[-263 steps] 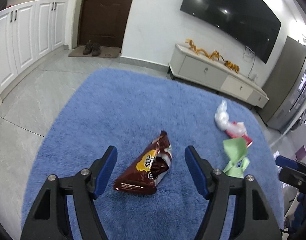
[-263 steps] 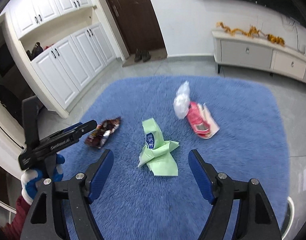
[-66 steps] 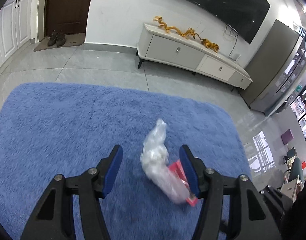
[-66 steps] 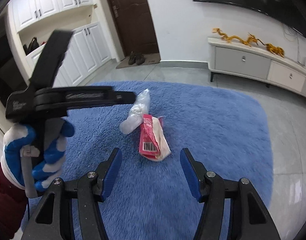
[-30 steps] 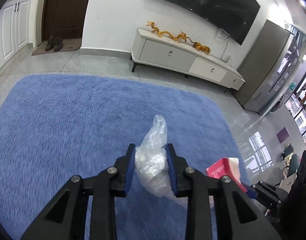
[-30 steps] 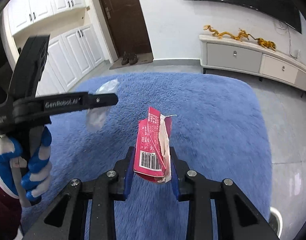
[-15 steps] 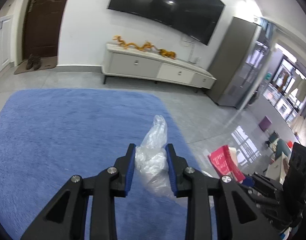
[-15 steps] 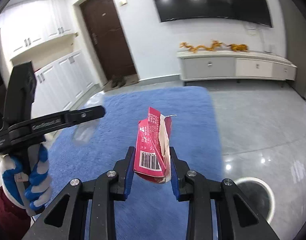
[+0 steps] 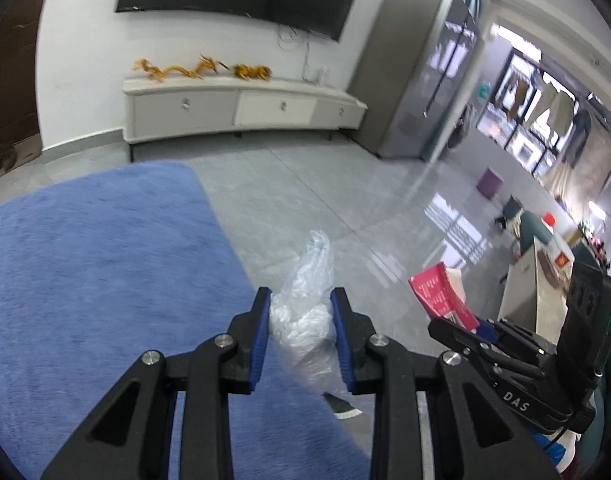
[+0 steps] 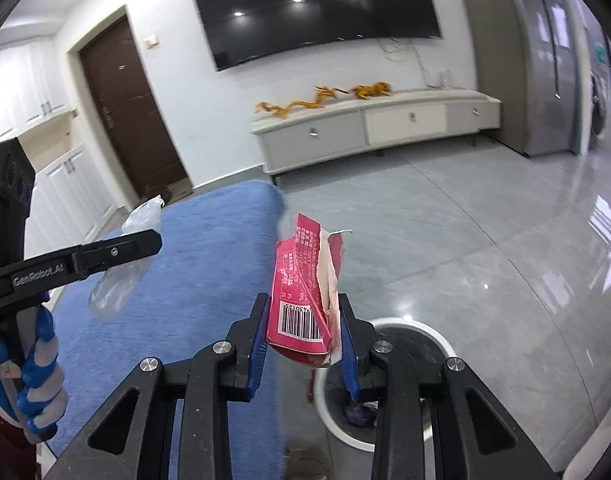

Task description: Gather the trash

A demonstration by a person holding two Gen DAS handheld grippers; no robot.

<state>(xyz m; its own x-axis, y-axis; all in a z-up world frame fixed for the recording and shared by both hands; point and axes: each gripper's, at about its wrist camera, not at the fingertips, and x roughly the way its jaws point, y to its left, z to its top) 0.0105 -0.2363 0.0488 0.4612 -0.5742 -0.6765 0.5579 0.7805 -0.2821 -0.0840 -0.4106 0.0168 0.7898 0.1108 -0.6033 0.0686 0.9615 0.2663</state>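
My left gripper (image 9: 301,332) is shut on a crumpled clear plastic bag (image 9: 305,300) and holds it in the air over the right edge of the blue rug (image 9: 85,280). My right gripper (image 10: 303,332) is shut on a flattened red carton (image 10: 305,292) with a barcode, held above a round white trash bin (image 10: 389,384). The carton also shows in the left wrist view (image 9: 441,292), and the bag in the right wrist view (image 10: 125,264). The bin holds some trash; its far side is hidden by my right gripper.
A low white TV cabinet (image 10: 369,128) with gold dragon ornaments stands against the wall under a black TV (image 10: 313,4). Grey tile floor (image 10: 485,240) lies right of the rug. A dark door (image 10: 125,112) and white cupboards are at the left.
Both grippers have swung right, off the rug toward the tile floor, each still holding its item. The white bin has come closer under the right gripper.
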